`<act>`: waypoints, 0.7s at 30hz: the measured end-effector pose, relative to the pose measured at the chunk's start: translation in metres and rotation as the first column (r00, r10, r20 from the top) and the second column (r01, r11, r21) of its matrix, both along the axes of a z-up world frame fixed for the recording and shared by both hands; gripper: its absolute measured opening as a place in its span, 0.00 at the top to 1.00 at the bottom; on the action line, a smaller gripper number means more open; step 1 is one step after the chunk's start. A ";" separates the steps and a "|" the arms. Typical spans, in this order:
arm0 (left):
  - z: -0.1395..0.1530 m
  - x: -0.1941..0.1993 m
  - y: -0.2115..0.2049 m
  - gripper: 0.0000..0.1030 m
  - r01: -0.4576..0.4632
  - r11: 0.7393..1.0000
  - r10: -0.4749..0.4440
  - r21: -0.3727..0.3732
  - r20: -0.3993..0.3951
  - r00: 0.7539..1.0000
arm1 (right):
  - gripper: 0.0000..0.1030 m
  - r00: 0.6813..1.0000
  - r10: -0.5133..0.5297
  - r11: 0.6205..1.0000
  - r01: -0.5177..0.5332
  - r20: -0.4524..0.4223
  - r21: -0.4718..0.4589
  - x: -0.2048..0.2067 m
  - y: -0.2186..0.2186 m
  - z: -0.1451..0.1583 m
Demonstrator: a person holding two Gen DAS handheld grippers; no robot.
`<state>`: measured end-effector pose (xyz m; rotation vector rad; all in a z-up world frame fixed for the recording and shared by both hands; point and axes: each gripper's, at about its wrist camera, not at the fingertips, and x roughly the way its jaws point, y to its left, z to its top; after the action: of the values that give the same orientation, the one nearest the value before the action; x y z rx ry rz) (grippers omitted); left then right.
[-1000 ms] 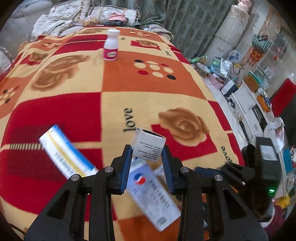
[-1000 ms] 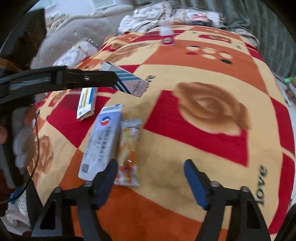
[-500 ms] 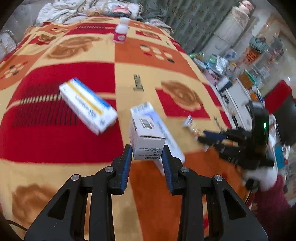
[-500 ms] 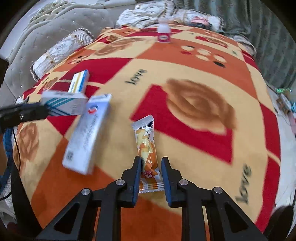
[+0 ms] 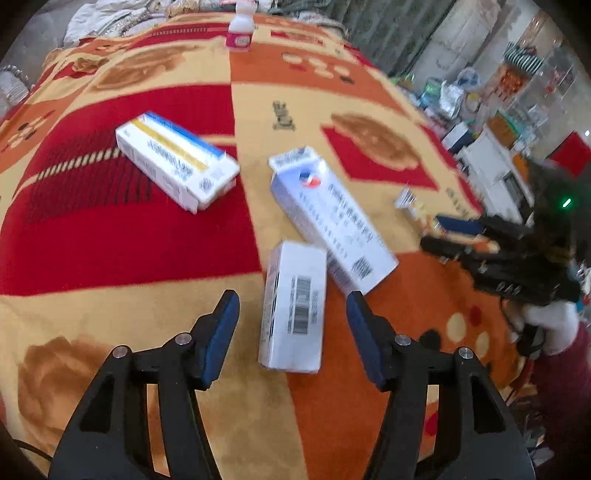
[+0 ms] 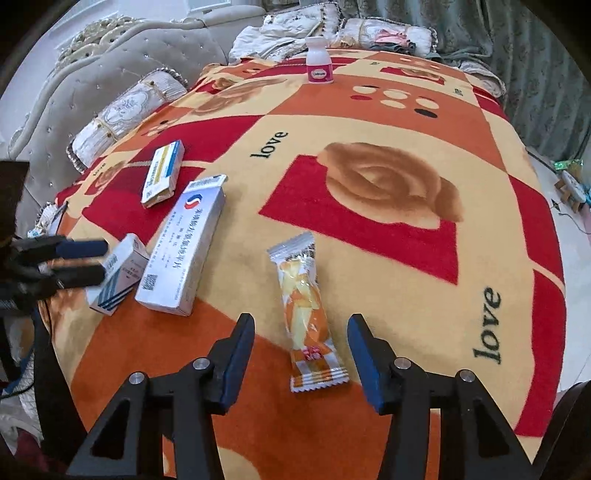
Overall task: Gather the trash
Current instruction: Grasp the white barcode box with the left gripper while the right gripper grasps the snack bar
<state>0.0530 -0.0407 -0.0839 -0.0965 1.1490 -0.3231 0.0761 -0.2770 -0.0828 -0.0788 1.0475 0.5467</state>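
While its jaws are opening, the left gripper (image 5: 291, 325) stands over a small white box (image 5: 293, 306) that lies barcode-up between the pads on the blanket (image 5: 129, 240); neither blue pad touches it, and bare cloth shows on both sides. Just beyond, the far corner of that box meets a long white carton (image 5: 332, 221) lying slantwise. Farther to the left in this view, well apart from both, a box with a yellow and blue stripe (image 5: 177, 162) lies on a red square with open blanket all around.

The right gripper (image 6: 301, 349) is likewise opening, its pads clear of an orange snack packet (image 6: 306, 314) that lies lengthwise between them, crimped end nearest the camera. To that packet's left, a strip of bare blanket separates it from the long carton. Ahead and to the right, the patterned cloth is free right up to the bed's edge, where it drops toward the floor.

A white bottle with a pink label (image 6: 319, 61) stands upright at the far end, near the piled bedding (image 6: 280, 29). A tufted headboard (image 6: 110, 74) and a bolster cushion (image 6: 122, 114) close off the left side.
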 end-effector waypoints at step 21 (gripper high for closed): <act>0.052 0.005 -0.078 0.71 0.115 0.992 -0.109 -0.048 0.102 0.989 | 0.82 0.991 -0.085 0.996 0.085 0.107 0.009 -0.023 -0.055 0.025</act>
<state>0.0579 -0.1184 -0.0320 -0.0626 1.0493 -0.4542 0.0535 -0.3325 -0.0582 -0.0587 0.9409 0.4625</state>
